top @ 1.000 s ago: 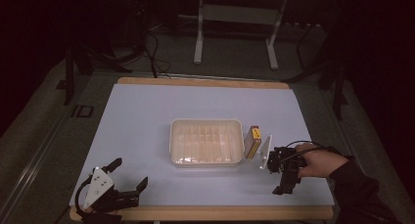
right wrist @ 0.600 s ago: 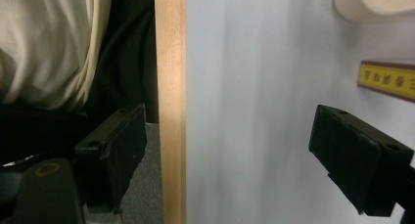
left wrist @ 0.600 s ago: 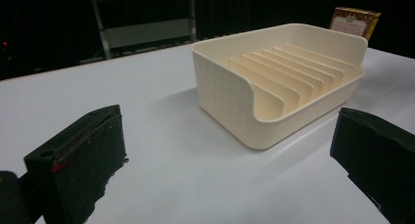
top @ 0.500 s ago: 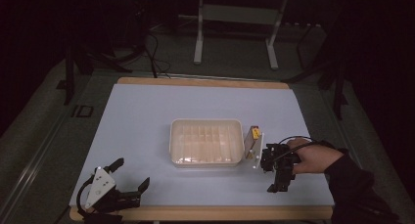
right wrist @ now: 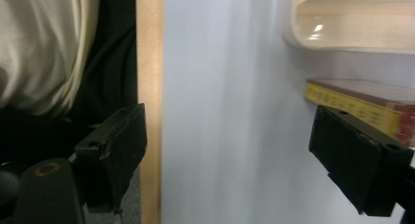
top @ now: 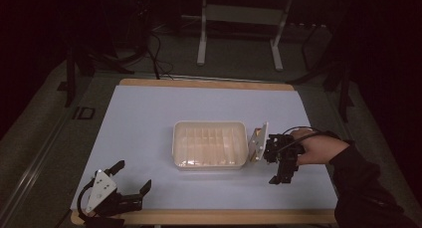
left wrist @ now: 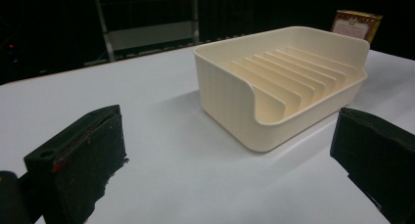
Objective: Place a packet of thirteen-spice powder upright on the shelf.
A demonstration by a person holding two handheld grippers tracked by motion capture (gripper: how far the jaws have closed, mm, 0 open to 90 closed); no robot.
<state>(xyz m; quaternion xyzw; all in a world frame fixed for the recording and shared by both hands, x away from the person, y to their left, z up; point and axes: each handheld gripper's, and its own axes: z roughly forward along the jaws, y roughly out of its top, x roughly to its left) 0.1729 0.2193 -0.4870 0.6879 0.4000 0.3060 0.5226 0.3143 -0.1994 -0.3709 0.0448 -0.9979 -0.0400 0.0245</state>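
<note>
Comparing views: from the high view the right gripper [top: 277, 171] is seen at the table's [top: 149, 113] right side, held by a hand [top: 318, 147], with a small box [top: 257, 141] just beside the right end of the cream tray [top: 209, 164]. The box's top is largely covered there by the gripper's grey plate, so its print is unreadable; in the right gripper view the box [right wrist: 362, 104] is shown as yellow and dark red, lying flat on the table between the tray [right wrist: 352, 31] and the far jaw. Its long axis is seen running along the tray's short end wall. Nothing is held between the right jaws, which are spread wide. In the left gripper view the box's [left wrist: 356, 23] end face is seen past the tray's far wall. The left gripper [top: 130, 182] is seen resting at the near left edge, jaws wide, nothing between them.
</note>
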